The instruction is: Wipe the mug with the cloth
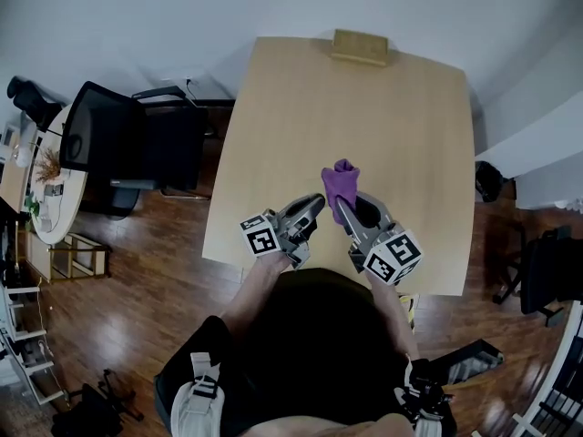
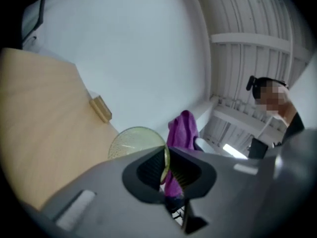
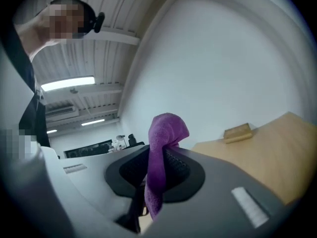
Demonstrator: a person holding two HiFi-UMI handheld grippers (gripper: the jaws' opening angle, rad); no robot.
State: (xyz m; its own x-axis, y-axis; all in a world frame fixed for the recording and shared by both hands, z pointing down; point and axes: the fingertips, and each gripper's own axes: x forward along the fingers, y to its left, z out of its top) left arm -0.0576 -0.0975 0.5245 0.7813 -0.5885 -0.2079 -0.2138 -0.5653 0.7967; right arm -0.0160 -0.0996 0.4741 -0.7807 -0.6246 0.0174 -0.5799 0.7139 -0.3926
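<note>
Pale wooden table (image 1: 364, 107), office room, dark plank floor.

1. Mug (image 2: 133, 144): translucent yellow-green, held off the table. Its wall is pinched in the left gripper (image 2: 166, 168), whose jaws are clamped on it.
2. Cloth (image 3: 161, 148): purple, clamped in the right gripper (image 3: 156, 177), with a rounded fold standing proud of the jaws. It sits at 3 o'clock of the mug in the left gripper view. Whether they touch cannot be told.
3. Wood block (image 1: 360, 46): on the table's 12 o'clock edge.

Handling note: the step probably goes best by pressing the proud fold onto the mug's wall and rubbing with short strokes. Turn the mug to offer fresh surface. The thin-wall pinch may slip under hard pressure.
</note>
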